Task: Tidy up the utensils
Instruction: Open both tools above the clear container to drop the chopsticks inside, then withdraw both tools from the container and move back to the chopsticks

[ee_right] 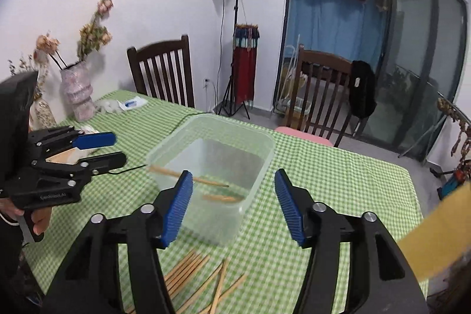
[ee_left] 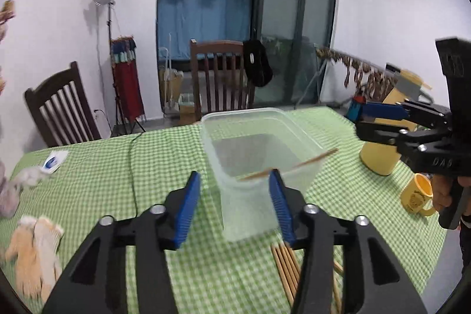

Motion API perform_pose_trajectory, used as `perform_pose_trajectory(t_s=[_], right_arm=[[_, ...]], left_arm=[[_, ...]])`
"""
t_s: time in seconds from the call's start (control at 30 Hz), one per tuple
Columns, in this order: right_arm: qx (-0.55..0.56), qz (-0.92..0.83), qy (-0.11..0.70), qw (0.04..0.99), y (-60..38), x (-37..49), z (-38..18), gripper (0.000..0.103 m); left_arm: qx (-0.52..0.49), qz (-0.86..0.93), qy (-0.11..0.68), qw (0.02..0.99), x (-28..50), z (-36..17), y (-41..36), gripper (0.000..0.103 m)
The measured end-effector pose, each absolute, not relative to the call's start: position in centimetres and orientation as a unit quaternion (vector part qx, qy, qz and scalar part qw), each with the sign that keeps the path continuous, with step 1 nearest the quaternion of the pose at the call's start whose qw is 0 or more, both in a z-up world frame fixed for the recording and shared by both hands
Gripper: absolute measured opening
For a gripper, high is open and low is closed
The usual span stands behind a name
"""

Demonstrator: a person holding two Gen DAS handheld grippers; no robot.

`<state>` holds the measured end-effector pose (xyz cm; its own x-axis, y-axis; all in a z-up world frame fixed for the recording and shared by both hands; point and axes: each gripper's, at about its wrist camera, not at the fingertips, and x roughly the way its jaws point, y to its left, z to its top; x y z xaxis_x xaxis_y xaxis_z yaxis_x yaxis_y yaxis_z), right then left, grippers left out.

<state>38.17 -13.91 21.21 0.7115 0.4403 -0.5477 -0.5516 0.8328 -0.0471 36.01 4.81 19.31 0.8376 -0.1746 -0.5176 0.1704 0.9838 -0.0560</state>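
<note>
A clear plastic box (ee_left: pixel 266 119) stands on the green checked tablecloth; it also shows in the right wrist view (ee_right: pixel 266 150). One wooden chopstick (ee_left: pixel 312 160) leans inside it against the rim, seen too in the right wrist view (ee_right: pixel 188 177), and another chopstick (ee_right: pixel 220 197) lies on the bottom. Several loose chopsticks (ee_right: pixel 191 272) lie on the cloth in front of the box, also in the left wrist view (ee_left: pixel 287 264). My left gripper (ee_left: pixel 234 184) is open and empty, above the box's near side. My right gripper (ee_right: pixel 234 184) is open and empty, above the box's near right corner.
A yellow mug (ee_left: pixel 418 196) and a yellow container (ee_left: pixel 382 149) stand at the right. Work gloves (ee_left: pixel 32 249) lie at the left. A vase of dried flowers (ee_right: pixel 78 93) stands at the far left corner. Wooden chairs (ee_left: pixel 220 72) ring the table. A black cable (ee_left: pixel 132 167) crosses the cloth.
</note>
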Motion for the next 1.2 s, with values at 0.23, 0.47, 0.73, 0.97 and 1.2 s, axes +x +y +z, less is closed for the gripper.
perform_pose_trajectory(t_s=[0.23, 0.47, 0.73, 0.97, 1.2], right_arm=[[-0.129, 0.226, 0.216, 0.941, -16.8, 30.2, 21.3, 0.079], [-0.126, 0.152, 0.185, 0.963, -19.2, 25.5, 20.3, 0.088], [-0.071, 0.109, 0.165, 0.978, -21.2, 22.1, 20.5, 0.094], [-0.065, 0.093, 0.153, 0.982, -21.7, 20.0, 19.0, 0.094], [-0.055, 0.093, 0.154, 0.982, -21.5, 18.5, 16.6, 0.094]], left_arm=[[-0.012, -0.071, 0.224, 0.972, 26.7, 19.6, 6.4, 0.083], [0.006, -0.057, 0.200, 0.978, 21.1, 19.4, 6.0, 0.091], [0.007, -0.046, 0.176, 0.983, 18.1, 20.4, 5.6, 0.095], [0.013, -0.030, 0.163, 0.986, 15.8, 19.7, 5.0, 0.095], [0.008, -0.020, 0.161, 0.987, 13.9, 17.2, 4.0, 0.095]])
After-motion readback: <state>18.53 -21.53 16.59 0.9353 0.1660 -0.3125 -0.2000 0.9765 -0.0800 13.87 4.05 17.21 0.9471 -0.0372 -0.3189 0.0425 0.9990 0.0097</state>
